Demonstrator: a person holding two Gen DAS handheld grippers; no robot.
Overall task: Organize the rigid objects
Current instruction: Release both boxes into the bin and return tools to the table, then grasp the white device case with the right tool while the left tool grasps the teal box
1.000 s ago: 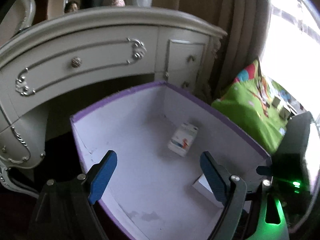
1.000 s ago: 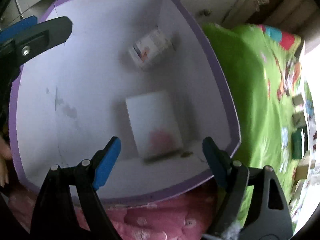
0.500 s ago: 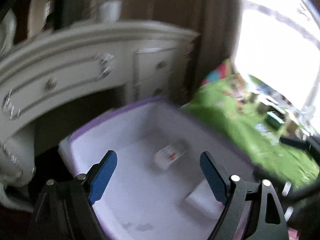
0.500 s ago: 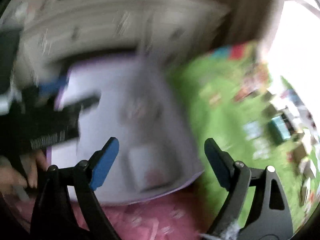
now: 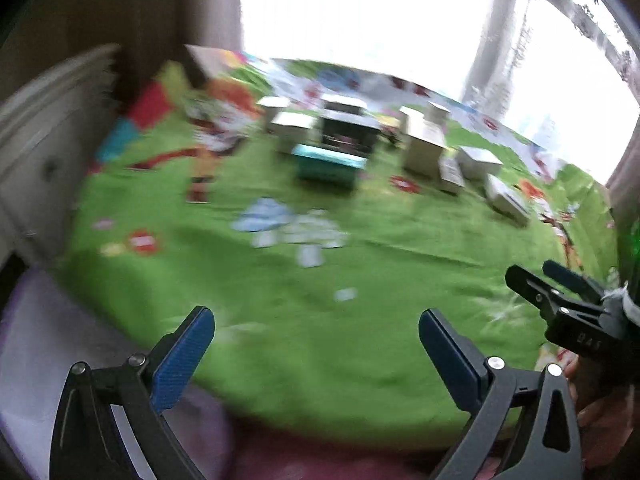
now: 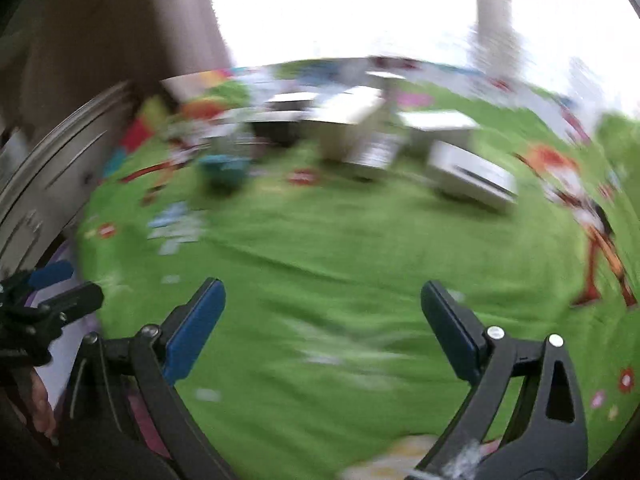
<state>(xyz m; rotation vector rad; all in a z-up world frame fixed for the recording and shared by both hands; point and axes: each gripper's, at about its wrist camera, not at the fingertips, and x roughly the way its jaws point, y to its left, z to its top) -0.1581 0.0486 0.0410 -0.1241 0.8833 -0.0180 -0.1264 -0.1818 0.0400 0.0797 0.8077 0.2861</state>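
Both views motion-blurred. Left gripper (image 5: pixel 316 336) and right gripper (image 6: pixel 322 312): blue-padded jaws spread wide, just been opening, nothing between them.

Task items: cluster of small rigid cardboard boxes (image 5: pixel 424 148) at far side of green patterned bedspread (image 5: pixel 320 300), well apart from both grippers.

Risks:
- blur → misjudged approach, toppling neighbours
- boxes packed together → finger snags adjacent one
- soft bedding → box tips on contact

Count: teal box (image 5: pixel 328 162) ×1, dark box (image 5: pixel 348 132) ×1, white/pale boxes roughly seven, exact number unclear. Purple-rimmed white bin (image 5: pixel 36 344), corner only.

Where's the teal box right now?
In the left wrist view the teal rectangular box lies on the green blanket, upper centre, just in front of a dark box among the white boxes.
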